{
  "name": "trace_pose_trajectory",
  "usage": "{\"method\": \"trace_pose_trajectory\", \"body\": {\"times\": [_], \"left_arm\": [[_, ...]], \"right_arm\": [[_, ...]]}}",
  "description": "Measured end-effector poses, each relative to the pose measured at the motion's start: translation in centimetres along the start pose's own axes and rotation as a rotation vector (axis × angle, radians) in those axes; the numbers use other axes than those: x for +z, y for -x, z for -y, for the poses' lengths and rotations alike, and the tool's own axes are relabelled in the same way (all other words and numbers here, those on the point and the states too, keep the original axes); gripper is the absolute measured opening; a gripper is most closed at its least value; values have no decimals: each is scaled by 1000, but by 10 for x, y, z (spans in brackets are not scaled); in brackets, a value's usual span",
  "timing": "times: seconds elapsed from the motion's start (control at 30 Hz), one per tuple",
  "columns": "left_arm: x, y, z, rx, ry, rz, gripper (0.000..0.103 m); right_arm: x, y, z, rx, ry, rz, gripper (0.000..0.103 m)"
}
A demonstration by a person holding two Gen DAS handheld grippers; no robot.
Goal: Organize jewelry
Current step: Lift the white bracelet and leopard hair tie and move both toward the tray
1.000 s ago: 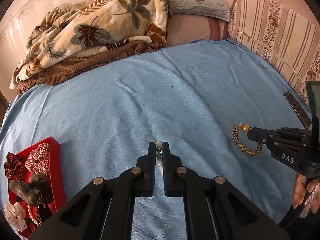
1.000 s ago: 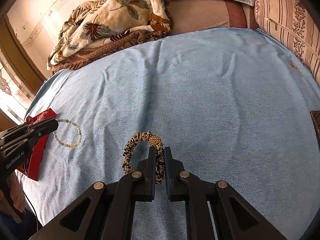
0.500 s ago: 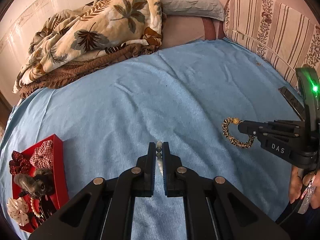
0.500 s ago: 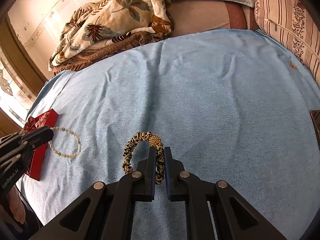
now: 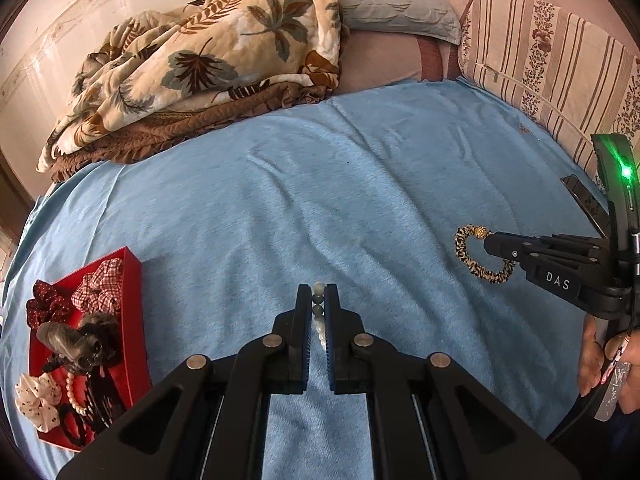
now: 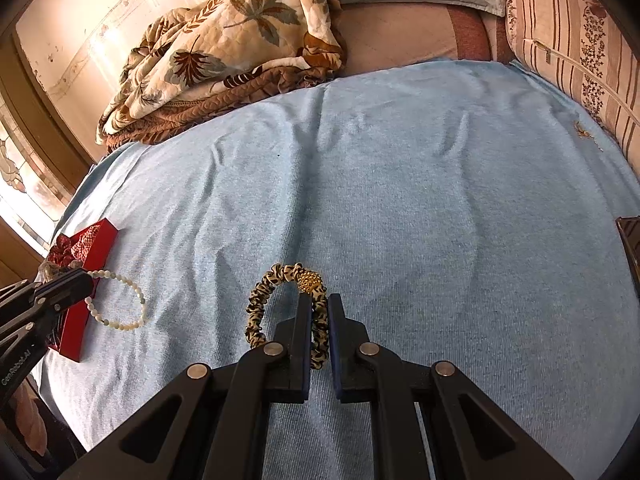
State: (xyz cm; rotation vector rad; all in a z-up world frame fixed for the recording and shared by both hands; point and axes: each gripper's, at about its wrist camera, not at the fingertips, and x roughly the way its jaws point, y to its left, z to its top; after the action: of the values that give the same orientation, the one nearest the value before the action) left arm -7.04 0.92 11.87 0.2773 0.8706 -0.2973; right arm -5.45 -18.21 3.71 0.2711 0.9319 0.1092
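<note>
My left gripper [image 5: 318, 292] is shut on a white and grey bead bracelet [image 5: 318, 312], held above the blue bedspread; the bracelet's loop hangs from its tip in the right wrist view [image 6: 120, 304]. My right gripper [image 6: 319, 300] is shut on a leopard-print scrunchie [image 6: 280, 304] with a gold bead; it also shows at the right of the left wrist view [image 5: 480, 256]. A red tray [image 5: 132, 320] with scrunchies, a hair claw and beads lies at the lower left, left of my left gripper.
A folded leaf-print quilt [image 5: 208, 64] and pillows [image 5: 552, 64] lie at the back of the bed. A dark flat object [image 6: 632, 248] lies at the right edge. The blue bedspread [image 5: 320, 184] stretches between.
Both grippers have shifted left toward the red tray, each still holding its item. The tray is now nearer in both views.
</note>
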Motion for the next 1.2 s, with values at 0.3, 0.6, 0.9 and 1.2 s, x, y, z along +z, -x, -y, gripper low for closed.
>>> {"method": "trace_pose_trajectory", "body": {"times": [0.3, 0.6, 0.9, 1.2], "left_arm": [[-7, 16, -6, 14, 16, 18, 6], [-18, 29, -17, 19, 57, 24, 6], [-28, 49, -34, 4, 133, 49, 6], [-41, 65, -43, -7, 168, 70, 6]], "right_arm": [[-3, 5, -2, -1, 7, 17, 9], [-8, 10, -11, 0, 27, 33, 9], [-12, 17, -18, -3, 38, 54, 9], [-26, 24, -30, 2, 60, 62, 9]]}}
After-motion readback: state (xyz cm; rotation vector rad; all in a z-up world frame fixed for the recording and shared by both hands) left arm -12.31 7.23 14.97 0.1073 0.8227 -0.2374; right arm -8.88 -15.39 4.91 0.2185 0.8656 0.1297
